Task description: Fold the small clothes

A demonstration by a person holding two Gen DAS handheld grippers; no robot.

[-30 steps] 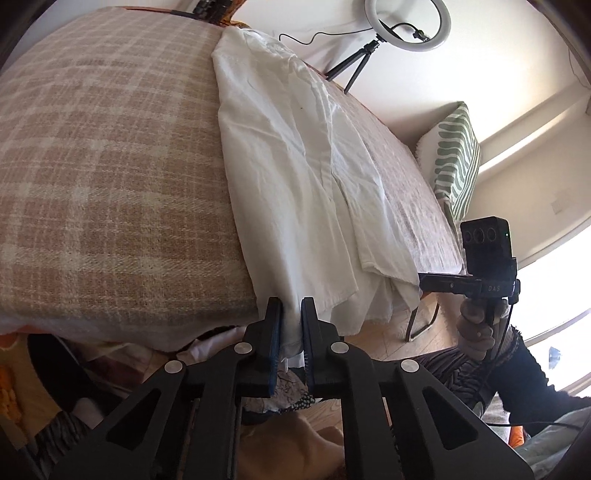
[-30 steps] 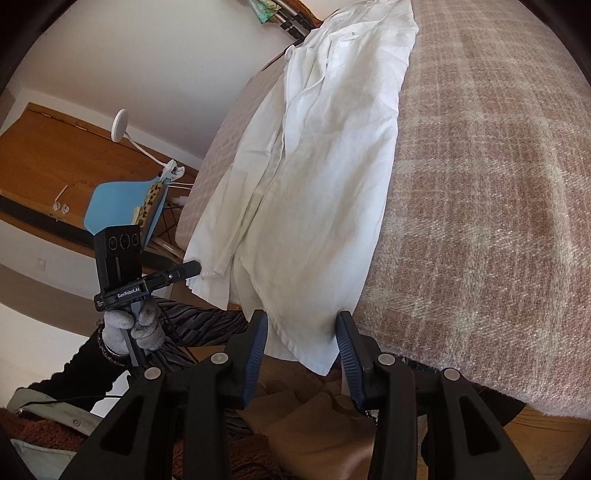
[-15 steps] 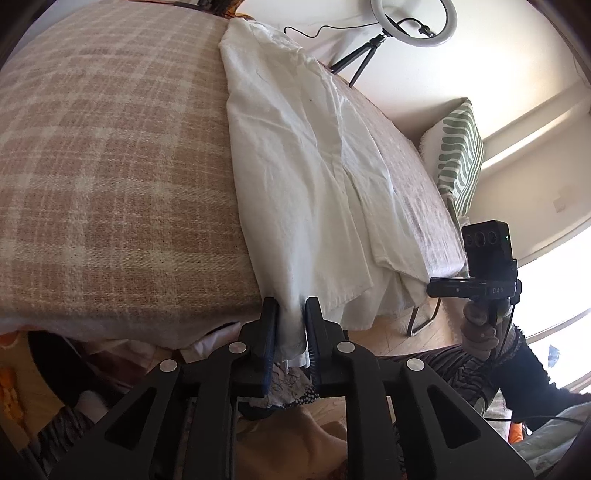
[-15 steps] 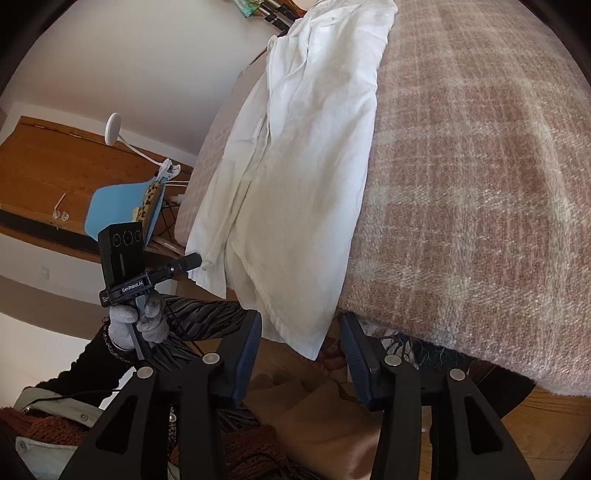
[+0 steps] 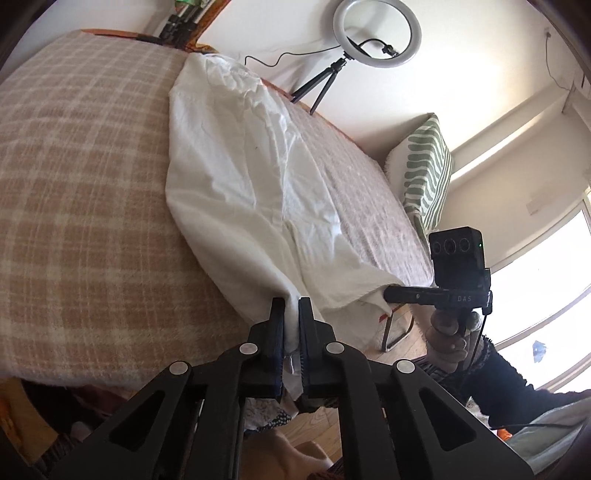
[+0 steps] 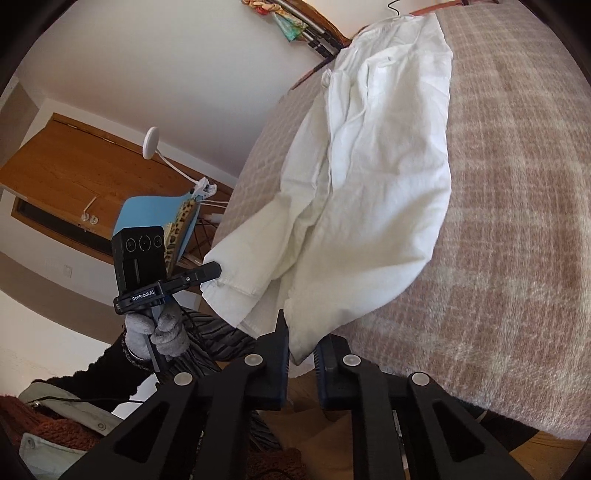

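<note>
White cloth, a thin garment (image 5: 236, 173), lies lengthwise along a bed covered by a tan and cream plaid blanket (image 5: 81, 206). Seen from the left wrist, the blanket fills the view from nine o'clock to the centre, and the garment runs from twelve o'clock down to six o'clock, its lower hem lifted off the bed edge.

At six o'clock the left claw (image 5: 291, 314) is squeezed almost fully together, with one hem corner pinched between its black fingers. Toward three o'clock the right claw (image 5: 388, 293), held by a gloved hand (image 5: 447, 332), meets the other hem corner. A ring light (image 5: 376, 31) on a small tripod stands at one o'clock, and a green-striped cushion (image 5: 424, 173) leans against the wall at two o'clock.

Seen from the right wrist, the left claw (image 6: 216, 271) sits at nine o'clock in a grey-gloved hand (image 6: 159, 328), its tip against the garment's (image 6: 369, 177) corner. A blue chair (image 6: 155, 212) stands behind it at ten o'clock. At six o'clock the right claw (image 6: 301, 343) is closing, with the nearer hem corner hanging between its fingers; a gap shows beside the cloth, so the grip is not firm. The blanket (image 6: 517, 221) spreads away to three o'clock.
</note>
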